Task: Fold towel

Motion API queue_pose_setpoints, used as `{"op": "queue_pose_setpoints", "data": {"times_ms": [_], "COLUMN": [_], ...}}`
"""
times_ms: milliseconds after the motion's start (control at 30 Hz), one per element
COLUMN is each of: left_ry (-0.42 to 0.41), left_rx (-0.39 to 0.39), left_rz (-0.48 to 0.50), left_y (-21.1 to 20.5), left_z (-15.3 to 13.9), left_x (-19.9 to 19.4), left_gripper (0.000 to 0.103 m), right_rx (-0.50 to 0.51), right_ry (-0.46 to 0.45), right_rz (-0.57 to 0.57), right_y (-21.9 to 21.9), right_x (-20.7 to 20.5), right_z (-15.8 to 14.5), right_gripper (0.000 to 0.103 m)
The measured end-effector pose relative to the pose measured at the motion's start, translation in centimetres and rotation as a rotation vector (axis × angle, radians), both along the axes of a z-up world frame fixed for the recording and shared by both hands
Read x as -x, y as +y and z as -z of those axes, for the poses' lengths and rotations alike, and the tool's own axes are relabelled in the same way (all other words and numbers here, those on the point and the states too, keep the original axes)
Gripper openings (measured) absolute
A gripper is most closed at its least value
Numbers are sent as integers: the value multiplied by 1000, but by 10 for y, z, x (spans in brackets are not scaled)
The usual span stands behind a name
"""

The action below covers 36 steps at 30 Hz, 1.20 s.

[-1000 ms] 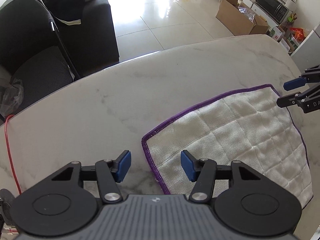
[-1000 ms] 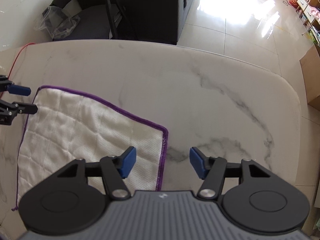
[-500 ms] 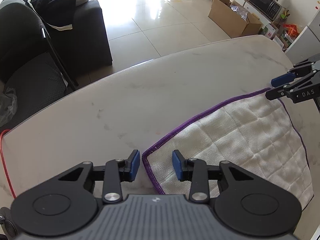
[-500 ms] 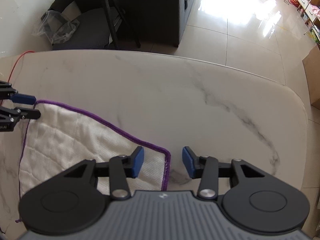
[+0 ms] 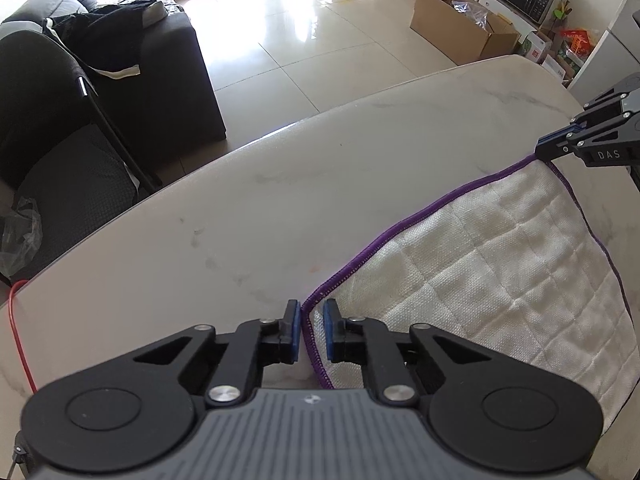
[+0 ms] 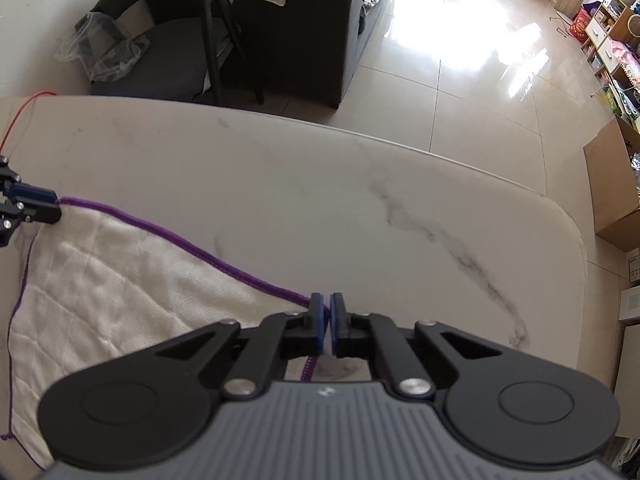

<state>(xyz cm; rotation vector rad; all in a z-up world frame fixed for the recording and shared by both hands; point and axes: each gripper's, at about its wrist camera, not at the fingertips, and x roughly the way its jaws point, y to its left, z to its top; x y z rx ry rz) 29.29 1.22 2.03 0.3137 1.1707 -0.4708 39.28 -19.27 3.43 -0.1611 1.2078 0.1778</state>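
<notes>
A white quilted towel (image 5: 480,280) with a purple hem lies on the marble table (image 5: 240,216). My left gripper (image 5: 311,334) is shut on the towel's far left corner, the hem pinched between its blue pads. My right gripper (image 6: 326,328) is shut on the far right corner of the towel (image 6: 120,300). Both corners are lifted and the far hem stretches taut between them. The right gripper shows in the left wrist view (image 5: 560,146), and the left gripper shows in the right wrist view (image 6: 40,208).
A dark chair (image 5: 68,176) and a dark sofa (image 5: 152,68) stand beyond the table's far edge. A red cord (image 5: 18,336) hangs at the table's left end. A cardboard box (image 5: 460,28) sits on the tiled floor.
Both grippers moved in over the towel's far corners and closed on them. The corners have risen off the table, pulling the far hem taut.
</notes>
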Motion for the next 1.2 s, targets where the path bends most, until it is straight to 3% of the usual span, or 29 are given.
{"op": "queue_pose_setpoints", "data": {"times_ms": [567,700,833,933,1033,1200], "left_ry": [-45,-41,-43,-62,-70,-76], "left_rx": [30,15,0,-25,-26,-18], "left_rz": [32,26,53,62,76,113], "left_y": [-1,1,-1,-3,-4,-6], "left_z": [-27,-28,-27,-25,-23,-16], "left_x": [28,29,33,34,31,26], "left_gripper": [9,15,40,43,55,55], "right_rx": [-60,-70,-84,-92,-102,-111], "right_ry": [-69,-83,-87,-83,-79,-65], "right_rz": [-35,-59,-79,-94,-106,-111], "right_y": [7,14,19,21,22,16], "right_x": [44,57,68,80,92,108], "right_z": [-34,-41,-43,-40,-37,-30], "right_gripper": [3,3,3,3,3,3]}}
